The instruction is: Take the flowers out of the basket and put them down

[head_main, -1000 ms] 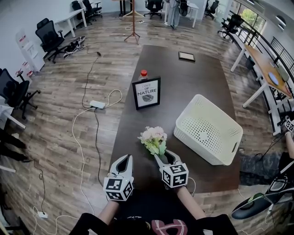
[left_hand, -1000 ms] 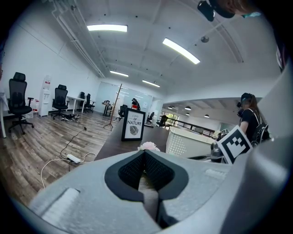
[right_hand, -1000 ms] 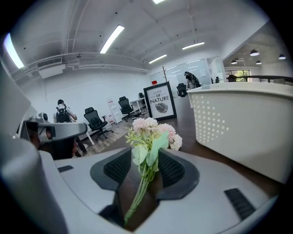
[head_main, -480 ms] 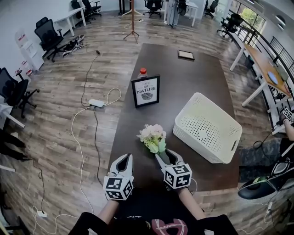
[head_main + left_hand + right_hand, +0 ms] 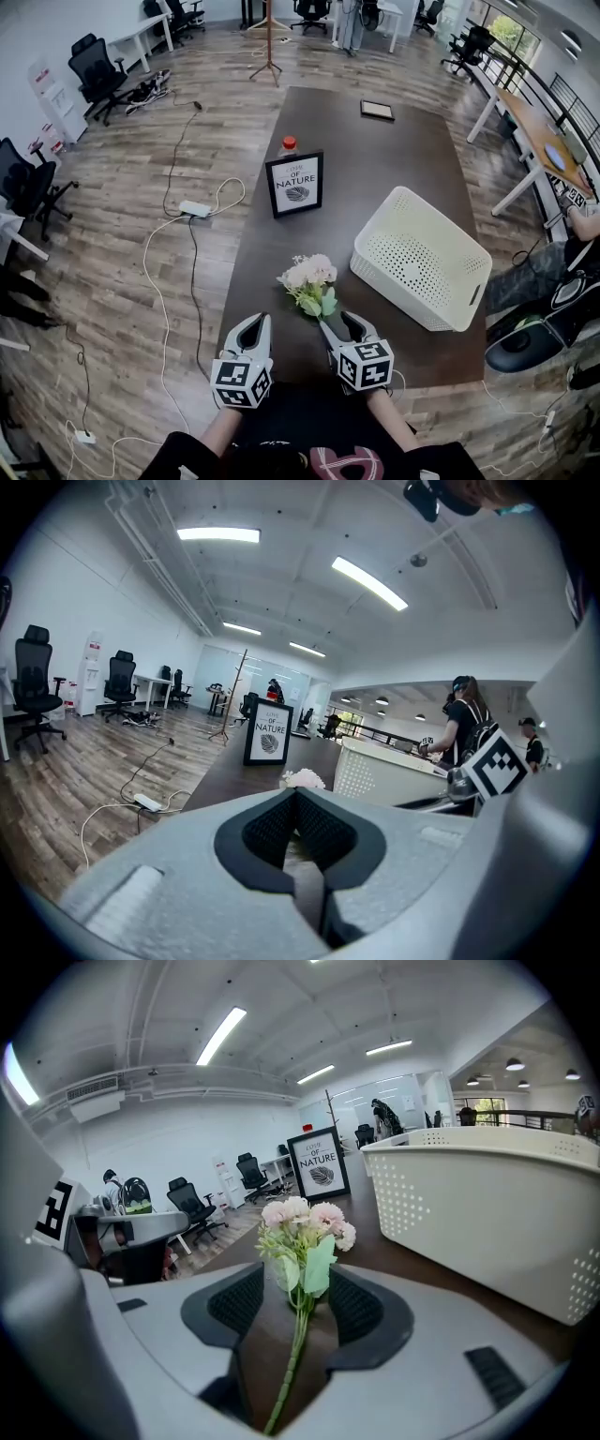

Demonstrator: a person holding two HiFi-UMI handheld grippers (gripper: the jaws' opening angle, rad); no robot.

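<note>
A small bunch of pale pink flowers (image 5: pixel 308 279) with green leaves lies on the dark table (image 5: pixel 394 159), to the left of the white perforated basket (image 5: pixel 441 212). My right gripper (image 5: pixel 337 322) sits just behind the bunch. Its jaws have just been opening, and the stem (image 5: pixel 298 1330) lies loose between them without touching the pads, so it is open. The blooms (image 5: pixel 306 1219) rest past the fingertips, and the basket (image 5: pixel 487 1204) stands to their right. My left gripper (image 5: pixel 252 323) hovers shut and empty near the table's front edge. From it the flowers (image 5: pixel 302 778) show ahead.
A framed "Love of Nature" sign (image 5: pixel 297 186) stands mid-table with a red-capped bottle (image 5: pixel 288 145) behind it. A dark flat frame (image 5: pixel 378 111) lies at the far end. Cables and a power strip (image 5: pixel 196 209) are on the floor at left. A person's legs (image 5: pixel 539 277) are at right.
The right gripper's jaws have widened and it has drawn back a little toward me, leaving the flowers lying on the table. The left gripper has stayed put.
</note>
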